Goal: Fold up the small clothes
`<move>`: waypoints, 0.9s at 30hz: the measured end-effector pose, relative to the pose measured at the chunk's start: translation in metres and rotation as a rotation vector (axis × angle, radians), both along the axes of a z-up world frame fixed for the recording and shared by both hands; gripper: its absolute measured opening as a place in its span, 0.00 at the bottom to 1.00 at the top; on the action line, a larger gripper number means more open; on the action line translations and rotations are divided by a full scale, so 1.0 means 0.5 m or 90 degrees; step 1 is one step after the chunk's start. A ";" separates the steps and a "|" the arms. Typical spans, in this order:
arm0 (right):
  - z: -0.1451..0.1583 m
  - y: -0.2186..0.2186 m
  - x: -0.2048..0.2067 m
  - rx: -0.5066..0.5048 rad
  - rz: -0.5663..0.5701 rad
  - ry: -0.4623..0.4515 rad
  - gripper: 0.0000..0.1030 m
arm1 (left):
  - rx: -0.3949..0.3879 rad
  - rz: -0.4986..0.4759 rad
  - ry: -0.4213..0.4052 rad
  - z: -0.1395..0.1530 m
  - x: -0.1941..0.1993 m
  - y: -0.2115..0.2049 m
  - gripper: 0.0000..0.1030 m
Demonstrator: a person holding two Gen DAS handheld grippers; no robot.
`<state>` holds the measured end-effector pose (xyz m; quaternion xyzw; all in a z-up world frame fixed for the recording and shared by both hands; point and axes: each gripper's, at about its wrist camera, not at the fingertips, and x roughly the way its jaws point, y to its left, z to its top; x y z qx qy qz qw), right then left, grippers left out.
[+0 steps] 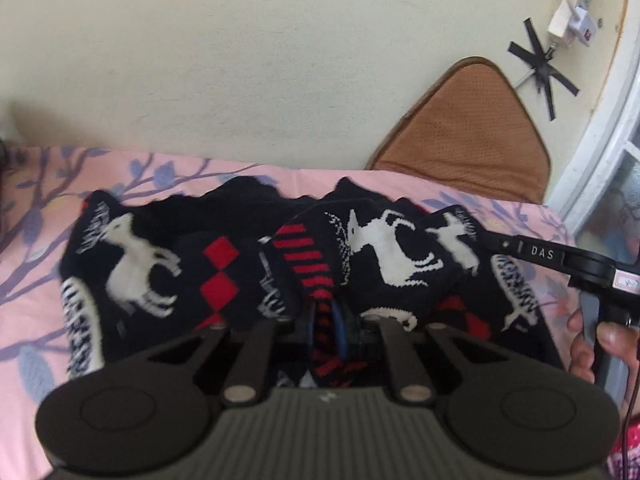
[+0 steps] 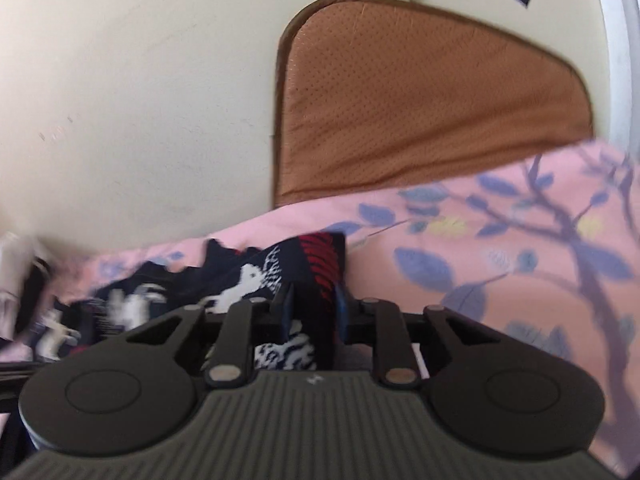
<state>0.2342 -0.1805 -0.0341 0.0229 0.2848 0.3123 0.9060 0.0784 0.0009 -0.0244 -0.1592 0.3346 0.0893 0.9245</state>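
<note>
On the pink floral bedsheet (image 1: 36,280), my left gripper (image 1: 326,320) pinches a striped fold of the dark knit sweater (image 1: 380,248), while my right gripper (image 2: 312,308) clamps its bunched edge. The soft, stretchy knit could slide free or crease unevenly if my hands pull apart.

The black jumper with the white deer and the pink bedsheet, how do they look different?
The jumper is dark, nearly black; the bedsheet is pale pink. The jumper shows white deer and red diamonds; the bedsheet shows purple branches with blue leaves. The jumper is bunched up and pinched by the left tool and the right tool; the bedsheet lies spread flat beneath it. Both are soft cloth with pictures on them.
</note>
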 end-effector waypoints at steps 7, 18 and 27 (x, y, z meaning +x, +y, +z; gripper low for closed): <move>0.067 -0.017 -0.061 0.023 -0.039 -0.103 0.37 | -0.014 0.035 -0.003 0.009 -0.035 0.028 0.14; 0.028 0.064 -0.089 0.145 0.148 0.150 0.41 | -0.085 0.134 -0.023 0.011 -0.145 0.149 0.10; 0.067 0.051 -0.176 0.110 0.090 0.012 0.43 | -0.135 0.080 -0.110 0.009 -0.182 0.162 0.48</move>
